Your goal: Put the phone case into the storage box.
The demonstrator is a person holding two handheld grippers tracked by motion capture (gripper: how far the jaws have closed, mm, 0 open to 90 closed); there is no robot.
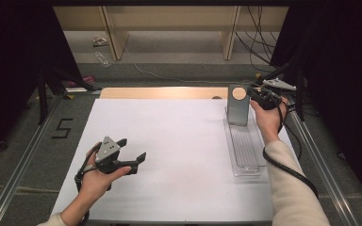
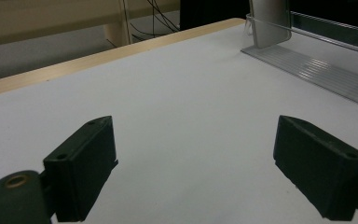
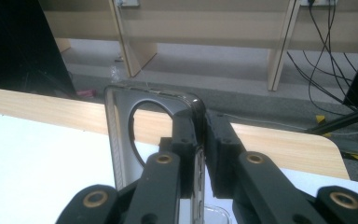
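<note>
Right tongs (image 1: 257, 95) grip the upright phone case (image 1: 238, 106) in clear tray (image 1: 246, 146).

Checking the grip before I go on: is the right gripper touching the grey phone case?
Touching. In the right gripper view, the right gripper has its jaws pinched on the upper edge of the grey phone case.

A: How was the light?
B: Even overhead light fell on the white table (image 1: 169, 141); the edges of the high view sank into black.
A: Any blur?
B: The right claw (image 3: 204, 154) sat close, soft and dark. Shadows stayed faint.
</note>
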